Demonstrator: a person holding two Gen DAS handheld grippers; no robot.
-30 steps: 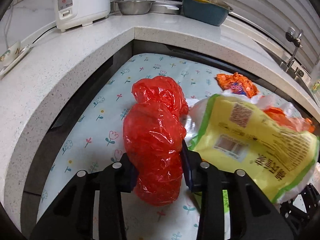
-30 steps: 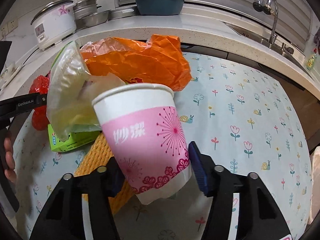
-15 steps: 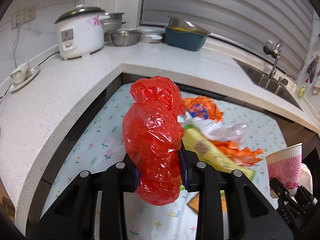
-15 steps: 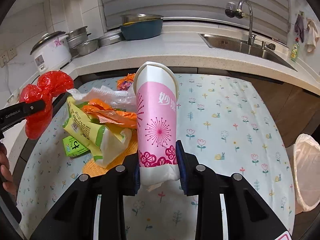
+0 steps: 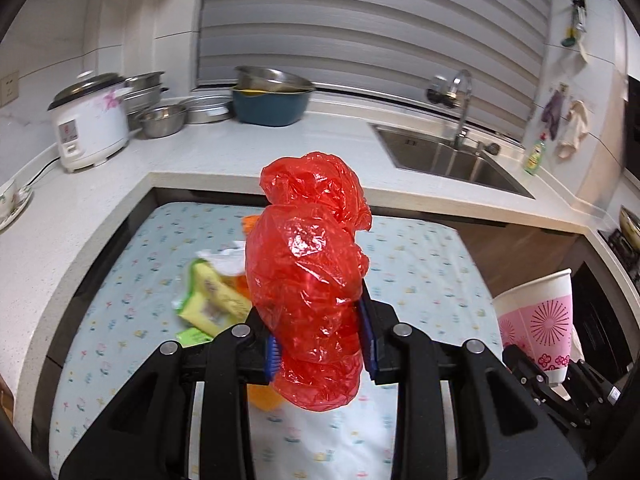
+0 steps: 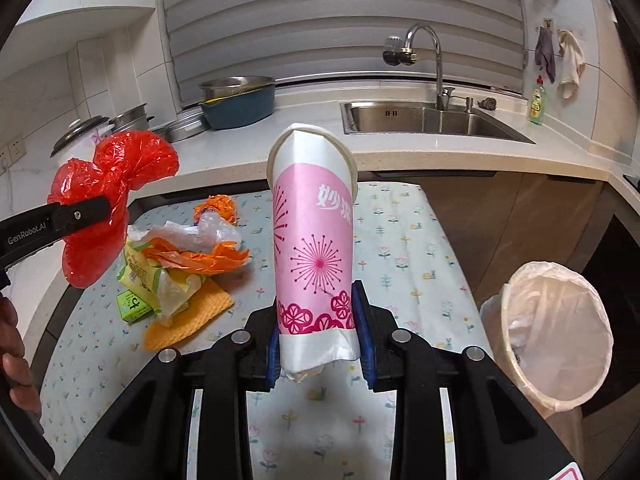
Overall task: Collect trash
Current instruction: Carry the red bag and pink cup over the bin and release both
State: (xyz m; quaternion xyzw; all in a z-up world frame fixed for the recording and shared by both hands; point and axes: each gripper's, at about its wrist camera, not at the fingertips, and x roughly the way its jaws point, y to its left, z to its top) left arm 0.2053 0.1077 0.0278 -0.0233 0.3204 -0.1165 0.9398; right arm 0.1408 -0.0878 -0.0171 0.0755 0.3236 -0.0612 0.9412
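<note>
Where the jaws of the left gripper meet, a crumpled red plastic bag is clamped at its lower half, the blue pads pressed into both sides; most of the bag bulges up above the pads and a smaller lobe hangs below. The jaws of the right gripper are closed on the base of a pink-and-white paper cup, which is squeezed enough that its bottom edge is crushed and its rim pinched to a peak. Both items are held lifted clear of the worktop, judged to be for carrying to the lined bin, which stands off the worktop's right edge, near the right gripper and with its mouth open.

Further out, a heap of remaining trash lies on the flowered cloth: yellow-green wrappers, orange and clear plastic, a small green box and an orange mat beneath. Collection is therefore judged incomplete.

From the left wrist view, much of that heap is hidden behind the red bag and blurred. The cup's interior cannot be seen, so its contents cannot be told. Something pale lies at the bottom of the bin, but it cannot be identified. A hand is cut off at the left frame edge.
</note>
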